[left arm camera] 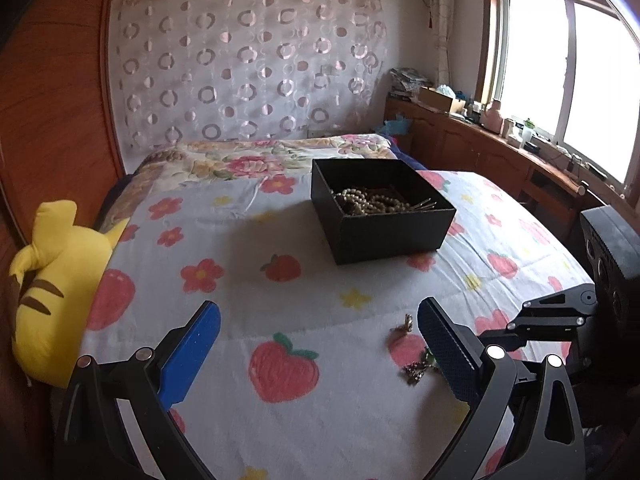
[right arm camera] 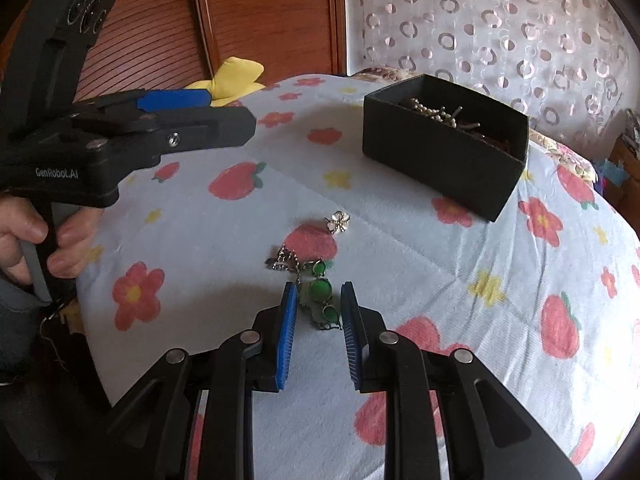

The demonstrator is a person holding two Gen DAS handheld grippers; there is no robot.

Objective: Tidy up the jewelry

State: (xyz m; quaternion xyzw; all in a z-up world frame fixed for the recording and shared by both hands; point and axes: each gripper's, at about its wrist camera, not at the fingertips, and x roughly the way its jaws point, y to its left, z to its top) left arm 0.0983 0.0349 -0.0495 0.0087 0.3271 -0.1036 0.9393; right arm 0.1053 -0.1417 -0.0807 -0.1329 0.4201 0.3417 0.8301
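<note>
A black open box [left arm camera: 380,216] holding pearl beads and hairpins sits on the flowered bedspread; it also shows in the right wrist view [right arm camera: 444,148]. A green-stone bracelet [right arm camera: 322,292], a silver charm [right arm camera: 284,260] and a white flower earring [right arm camera: 339,222] lie on the spread. My right gripper [right arm camera: 320,296] is partly open, its blue pads either side of the green bracelet, not closed on it. My left gripper [left arm camera: 320,320] is wide open and empty above the spread; the jewelry [left arm camera: 416,368] lies by its right finger.
A yellow plush pillow [left arm camera: 56,292] lies at the bed's left edge against a wooden wardrobe [left arm camera: 48,120]. A wooden sill with clutter [left arm camera: 500,128] runs under the window at right. A hand holds the left gripper body [right arm camera: 100,148].
</note>
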